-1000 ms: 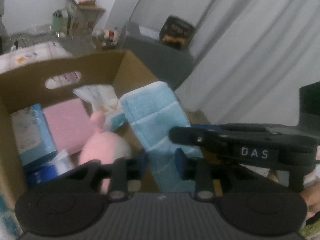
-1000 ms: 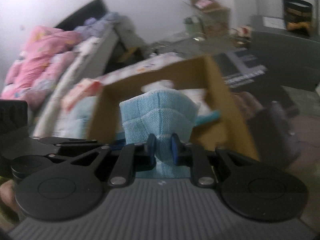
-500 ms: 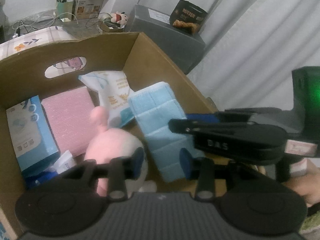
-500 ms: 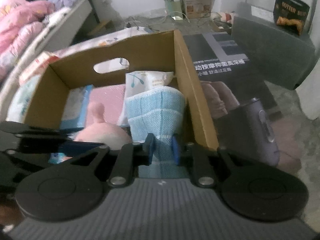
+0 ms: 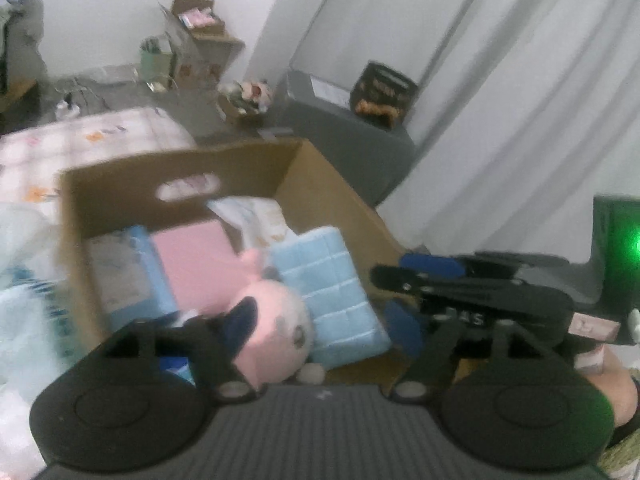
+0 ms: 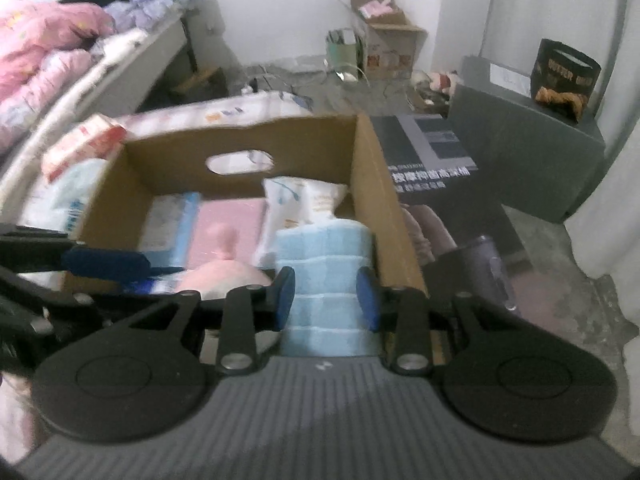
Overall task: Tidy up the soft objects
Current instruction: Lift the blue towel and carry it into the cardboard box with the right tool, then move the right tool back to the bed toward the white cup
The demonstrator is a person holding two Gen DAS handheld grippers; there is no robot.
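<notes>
Folded light-blue quilted microfibre cloth (image 6: 325, 280) stands on edge inside the open brown cardboard box (image 6: 376, 200), against the box wall on the right tongs' right side, directly between that tool's blue pads. Right tongs (image 6: 326, 296) are opening — cloth is in the gap, but the pads look just clear of it on both sides, so no clamp now. Cloth reads as light, soft and floppy, grippy rather than slick, nothing fragile; it will likely slump unless propped. Best hold is across the folded top edge, pinching all layers together, not one loose layer.

Left of the cloth, the round pale-pink plush toy (image 5: 272, 320) lies low in the box, right ahead of the left tongs (image 5: 324, 330). These are also opening, pads wide apart; the plush sits beside the left-hand pad, not pinched. Squashy and light — take it by the body, not the thin ear.

Beyond both: a flat pink pad (image 5: 192, 264), a blue-edged tissue pack (image 5: 128, 276) and a white printed soft pack (image 6: 296, 204), all near the far wall of the box. Further out, plastic-wrapped packs and bedding to the left, a dark grey cabinet (image 6: 528, 152) to the right.
</notes>
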